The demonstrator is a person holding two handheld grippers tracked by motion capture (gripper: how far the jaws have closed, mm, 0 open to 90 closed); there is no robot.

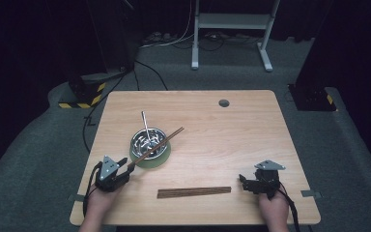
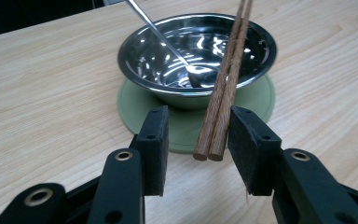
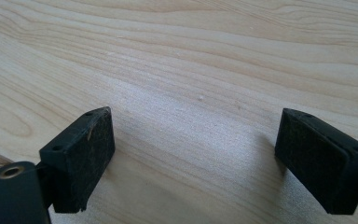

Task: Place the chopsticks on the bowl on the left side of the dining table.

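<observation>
Chopsticks (image 2: 223, 93) lying across bowl (image 2: 196, 51), ends between parted left gripper (image 2: 198, 135) fingers, unpinched; right gripper (image 3: 193, 154) fingers wide apart, empty, over tabletop (image 3: 191, 56).

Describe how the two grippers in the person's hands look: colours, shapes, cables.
Both grippers, the left gripper and the right gripper, are black. Each carries a grey three-cornered plate on top and trails a black cable back along the forearm. In the gripper views, the fingers end in flat, rectangular black pads, and brass-coloured rings sit in the arms behind them. No sleeves can be seen.
</observation>
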